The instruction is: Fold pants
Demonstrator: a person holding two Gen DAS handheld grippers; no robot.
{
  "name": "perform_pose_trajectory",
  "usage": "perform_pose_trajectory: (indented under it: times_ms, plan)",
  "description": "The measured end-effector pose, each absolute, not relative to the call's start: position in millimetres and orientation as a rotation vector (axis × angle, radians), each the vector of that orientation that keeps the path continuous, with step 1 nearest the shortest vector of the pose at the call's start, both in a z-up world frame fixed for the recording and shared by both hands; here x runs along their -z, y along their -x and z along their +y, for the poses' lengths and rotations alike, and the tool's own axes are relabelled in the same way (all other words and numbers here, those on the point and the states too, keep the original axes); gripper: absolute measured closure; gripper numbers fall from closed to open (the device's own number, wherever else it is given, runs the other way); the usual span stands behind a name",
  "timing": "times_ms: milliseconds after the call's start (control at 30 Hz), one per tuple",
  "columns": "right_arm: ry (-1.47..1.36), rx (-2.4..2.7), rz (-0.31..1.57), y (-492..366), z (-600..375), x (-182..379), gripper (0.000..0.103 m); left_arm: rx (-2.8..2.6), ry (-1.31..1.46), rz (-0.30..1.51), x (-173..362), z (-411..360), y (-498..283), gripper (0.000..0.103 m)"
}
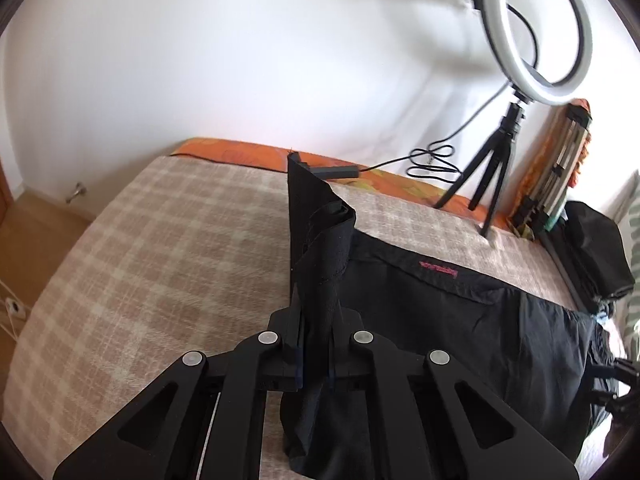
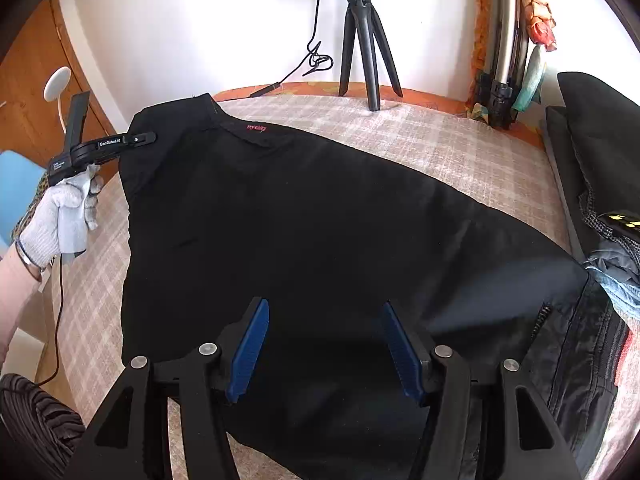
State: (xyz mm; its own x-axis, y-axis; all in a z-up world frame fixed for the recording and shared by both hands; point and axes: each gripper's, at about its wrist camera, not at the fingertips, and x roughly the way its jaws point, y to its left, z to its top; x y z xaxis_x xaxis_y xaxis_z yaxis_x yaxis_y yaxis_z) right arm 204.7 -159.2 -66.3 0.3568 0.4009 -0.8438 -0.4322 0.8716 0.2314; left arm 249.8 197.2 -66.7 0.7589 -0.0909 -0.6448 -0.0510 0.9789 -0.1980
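Black pants point(image 2: 320, 232) lie spread on the checked bed cover point(image 2: 460, 148), with a small pink logo point(image 2: 256, 128) near the far edge. My left gripper point(image 1: 316, 344) is shut on a bunched corner of the pants point(image 1: 320, 248) and lifts it off the bed. It also shows in the right wrist view point(image 2: 138, 139), held in a white-gloved hand at the pants' far left corner. My right gripper point(image 2: 324, 344) is open, its blue pads point(image 2: 248, 348) just above the near part of the pants, holding nothing.
A ring light point(image 1: 536, 32) on a black tripod point(image 2: 366, 40) stands at the far edge of the bed, its cable point(image 1: 432, 160) coiled beside it. Dark bags and clothes point(image 2: 600, 152) are piled at the right. A wooden door point(image 2: 24, 92) is at the left.
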Motion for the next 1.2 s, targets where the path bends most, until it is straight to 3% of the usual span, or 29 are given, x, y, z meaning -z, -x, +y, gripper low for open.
perform_pose_trajectory:
  times_ms: [167,400,533,900,1000,1067,1167,1200]
  plan:
    - [-0.029,-0.528,1.076,-211,-167,61,0.037,0.166,0.092,0.694,49,134,-240,0.097]
    - [-0.167,-0.508,1.085,-225,-184,55,0.028,0.361,0.048,0.777,63,63,-228,0.097]
    - [-0.329,-0.567,1.128,-250,-187,53,0.017,0.395,0.060,0.789,66,45,-225,0.097]
    - [-0.801,-0.663,1.262,-332,-145,101,0.019,0.419,0.044,0.767,56,17,-206,0.097]
    - [-0.841,-0.654,1.271,-338,-137,110,0.033,0.437,0.019,0.769,56,6,-199,0.097]
    - [-0.856,-0.665,1.270,-339,-135,111,0.065,0.445,-0.006,0.777,59,-3,-194,0.097]
    - [-0.747,-0.638,1.248,-334,-135,99,0.085,0.457,-0.046,0.786,63,-18,-187,0.097]
    - [-0.697,-0.629,1.234,-333,-138,95,0.088,0.464,-0.051,0.790,65,-22,-185,0.097]
